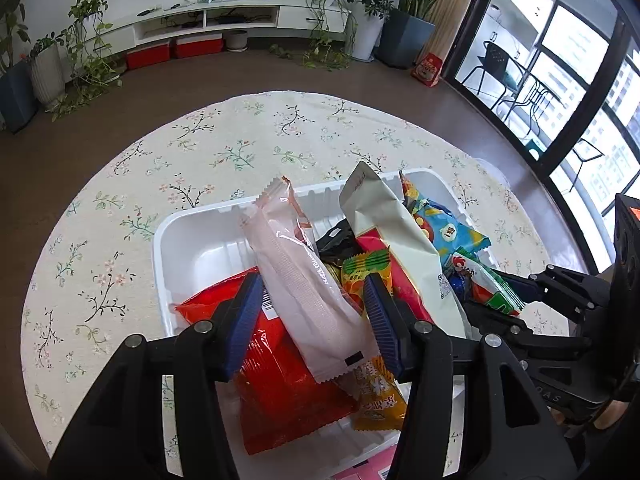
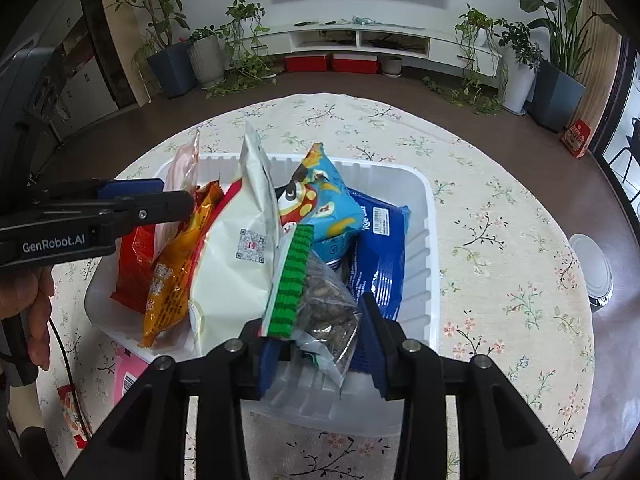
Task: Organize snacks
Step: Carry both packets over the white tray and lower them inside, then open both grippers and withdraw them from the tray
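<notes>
A white plastic tray on the floral tablecloth holds several snack packets standing on end. A pale pink packet leans between the blue pads of my left gripper, which is open; a gap shows on its right side. A clear seed packet with a green strip sits between the pads of my right gripper, also open and not squeezing it. Beside them stand a red packet, an orange packet, a cream pouch, a light blue packet and a dark blue packet.
The left gripper reaches into the tray's left end, a hand behind it. A pink box lies under the tray's near corner and a small red packet near the table edge. A white round object stands beyond the table's right edge.
</notes>
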### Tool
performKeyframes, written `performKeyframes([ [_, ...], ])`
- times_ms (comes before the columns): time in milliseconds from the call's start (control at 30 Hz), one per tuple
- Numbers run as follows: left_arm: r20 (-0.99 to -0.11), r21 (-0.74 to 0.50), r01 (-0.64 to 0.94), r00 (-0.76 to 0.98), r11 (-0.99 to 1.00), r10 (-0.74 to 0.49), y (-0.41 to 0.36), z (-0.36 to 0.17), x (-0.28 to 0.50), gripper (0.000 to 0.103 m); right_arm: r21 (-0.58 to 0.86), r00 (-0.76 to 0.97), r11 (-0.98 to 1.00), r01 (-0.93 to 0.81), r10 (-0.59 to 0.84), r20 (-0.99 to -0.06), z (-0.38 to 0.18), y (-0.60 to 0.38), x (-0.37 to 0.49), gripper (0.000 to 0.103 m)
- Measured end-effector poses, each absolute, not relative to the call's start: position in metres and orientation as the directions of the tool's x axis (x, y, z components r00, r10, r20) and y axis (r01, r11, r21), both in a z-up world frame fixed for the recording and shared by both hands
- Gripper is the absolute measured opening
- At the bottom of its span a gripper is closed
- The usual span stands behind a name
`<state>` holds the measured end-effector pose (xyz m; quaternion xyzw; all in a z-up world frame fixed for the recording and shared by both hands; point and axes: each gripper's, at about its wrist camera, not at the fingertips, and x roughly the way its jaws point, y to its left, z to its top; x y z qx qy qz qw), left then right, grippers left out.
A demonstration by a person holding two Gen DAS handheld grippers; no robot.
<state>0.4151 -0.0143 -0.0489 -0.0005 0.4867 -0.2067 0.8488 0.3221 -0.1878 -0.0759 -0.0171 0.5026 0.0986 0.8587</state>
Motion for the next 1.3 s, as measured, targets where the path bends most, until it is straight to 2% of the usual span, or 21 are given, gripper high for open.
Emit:
performKeyframes([
  [133,-0.825,-0.205,0.344,0.444,0.916,-0.351,-0.012,-0.051,0.414,0.051,0.069,0.476,0.981,-0.181,0.148,-0.867,-0.076,-0.191,0.321,0.045],
  [233,-0.819,-0.209,0.339,0.451,0.917,-0.354,-0.009,-0.050,0.412,0.062,0.072,0.484,0.983,-0.172,0.148,-0.862,-0.075,-0.193,0.319,0.051],
  [433,-0.804,-0.224,0.331,0.468,0.917,-0.366,0.000,-0.043,0.407,0.062,0.084,0.506,0.984,-0.156,0.153,-0.849,-0.072,-0.202,0.313,0.058],
  [500,-0.795,-0.228,0.326,0.482,0.917,-0.369,0.003,-0.039,0.405,0.070,0.094,0.518,0.985,-0.144,0.156,-0.841,-0.070,-0.207,0.312,0.061],
  [567,-0.788,-0.232,0.323,0.491,0.918,-0.372,0.007,-0.035,0.402,0.072,0.094,0.521,0.987,-0.132,0.150,-0.840,-0.070,-0.210,0.313,0.065],
  [800,-0.759,-0.259,0.306,0.522,0.916,-0.389,0.019,-0.018,0.388,0.082,0.102,0.538,0.986,-0.131,0.158,-0.828,-0.067,-0.213,0.311,0.068],
  [900,-0.735,-0.288,0.291,0.544,0.912,-0.405,0.026,-0.005,0.378,0.101,0.111,0.568,0.987,-0.115,0.158,-0.808,-0.058,-0.218,0.306,0.073],
  [1067,-0.699,-0.283,0.272,0.599,0.920,-0.391,0.037,0.029,0.352,0.102,0.180,0.628,0.982,-0.065,0.180,-0.757,-0.033,-0.236,0.289,0.083],
  [1300,-0.638,-0.293,0.227,0.677,0.929,-0.367,0.068,0.047,0.270,0.103,0.260,0.649,0.964,-0.055,0.233,-0.724,-0.020,-0.246,0.241,0.084],
])
